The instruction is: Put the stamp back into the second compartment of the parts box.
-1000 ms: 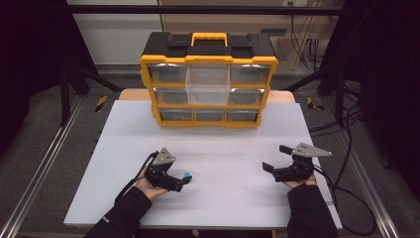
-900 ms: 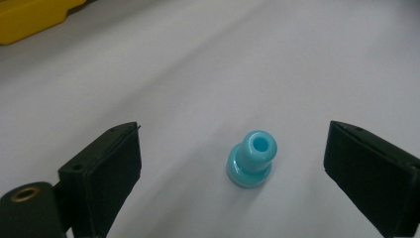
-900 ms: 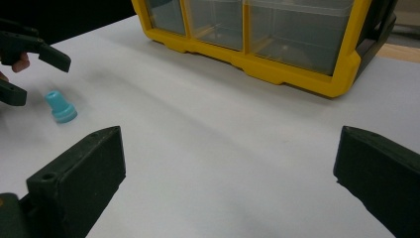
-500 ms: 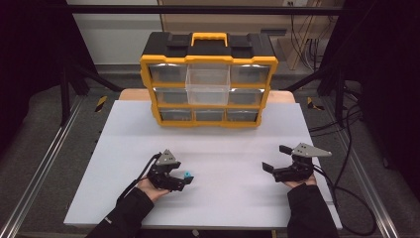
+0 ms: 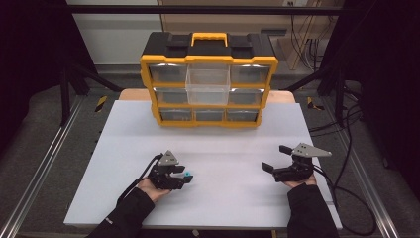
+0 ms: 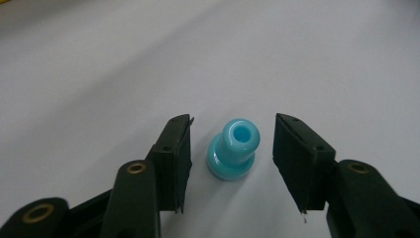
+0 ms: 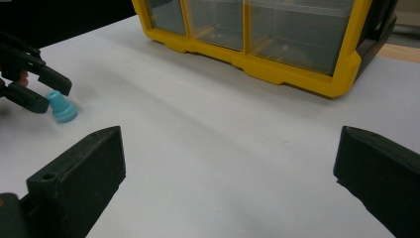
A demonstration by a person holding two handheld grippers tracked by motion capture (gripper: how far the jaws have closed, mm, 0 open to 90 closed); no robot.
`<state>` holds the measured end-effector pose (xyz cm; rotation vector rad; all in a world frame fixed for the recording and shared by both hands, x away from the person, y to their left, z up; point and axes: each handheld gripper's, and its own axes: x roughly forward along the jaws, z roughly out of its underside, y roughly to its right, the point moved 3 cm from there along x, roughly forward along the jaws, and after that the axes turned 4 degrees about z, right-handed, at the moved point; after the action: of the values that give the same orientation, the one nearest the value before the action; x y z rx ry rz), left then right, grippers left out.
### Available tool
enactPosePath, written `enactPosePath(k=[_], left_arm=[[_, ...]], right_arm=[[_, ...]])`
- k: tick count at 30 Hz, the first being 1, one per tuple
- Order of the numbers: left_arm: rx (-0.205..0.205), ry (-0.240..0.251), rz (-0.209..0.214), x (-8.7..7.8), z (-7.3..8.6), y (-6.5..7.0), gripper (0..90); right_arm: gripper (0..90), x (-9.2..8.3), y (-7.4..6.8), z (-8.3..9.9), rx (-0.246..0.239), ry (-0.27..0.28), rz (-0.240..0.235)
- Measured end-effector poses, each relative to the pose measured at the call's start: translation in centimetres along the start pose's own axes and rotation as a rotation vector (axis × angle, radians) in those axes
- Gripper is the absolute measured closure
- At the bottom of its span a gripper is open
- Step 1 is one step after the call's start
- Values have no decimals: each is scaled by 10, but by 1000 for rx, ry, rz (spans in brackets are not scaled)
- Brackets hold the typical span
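Note:
A small light-blue plastic piece (image 6: 233,154), shaped like a stopper with a hole in its top, stands upright on the white table. My left gripper (image 6: 233,123) has its two black pads on either side of it, and a gap shows on each side. Its jaws have just been closing around the piece. From the high view the blue piece (image 5: 187,174) sits at the tip of the left gripper (image 5: 184,177), near the front left. My right gripper (image 5: 274,157) rests at the front right, open wide with nothing between its fingers.
A yellow and black drawer organizer (image 5: 208,116) stands at the back middle of the white table (image 5: 237,144), with one clear drawer (image 5: 207,85) pulled out. Cables trail off the table's right edge. Open tabletop lies between the two hands.
The left gripper's jaws have narrowed around the blue piece. Both hands and the piece stay where they were.

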<state>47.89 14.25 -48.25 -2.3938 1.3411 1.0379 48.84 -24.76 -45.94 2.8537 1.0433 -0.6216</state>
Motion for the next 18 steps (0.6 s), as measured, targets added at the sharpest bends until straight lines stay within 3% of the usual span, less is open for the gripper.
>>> enactPosePath(k=[18], left_arm=[[8, 0, 6, 0, 0, 0, 681]], right_arm=[[3, 0, 0, 0, -2, 3, 1]])
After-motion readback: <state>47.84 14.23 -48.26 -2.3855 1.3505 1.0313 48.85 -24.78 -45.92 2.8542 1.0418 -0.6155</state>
